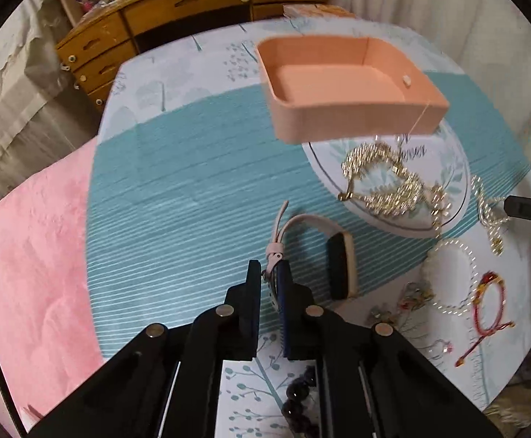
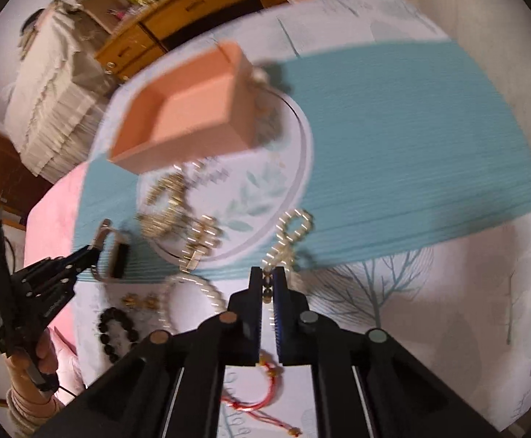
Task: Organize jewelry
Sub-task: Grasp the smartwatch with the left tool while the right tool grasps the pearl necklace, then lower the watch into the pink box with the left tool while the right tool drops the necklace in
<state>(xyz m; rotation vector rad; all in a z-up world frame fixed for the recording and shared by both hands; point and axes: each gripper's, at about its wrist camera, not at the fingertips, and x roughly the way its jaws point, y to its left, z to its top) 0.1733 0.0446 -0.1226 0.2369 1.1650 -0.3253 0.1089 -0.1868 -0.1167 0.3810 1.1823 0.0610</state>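
Note:
My left gripper is shut on the pale pink strap of a wristwatch with a dark face, which lies on the teal striped cloth. The right wrist view shows the same grip from the side, on the watch. My right gripper is shut on a pale beaded chain that loops ahead of its fingertips. An open salmon-pink box stands behind the jewelry, and nothing shows inside it. A gold chain necklace lies in a heap in front of the box.
A pearl bracelet, a red string bracelet and a dark bead bracelet lie on the cloth near the front. A pink blanket covers the left. Wooden drawers stand behind. A person's hand holds the left gripper.

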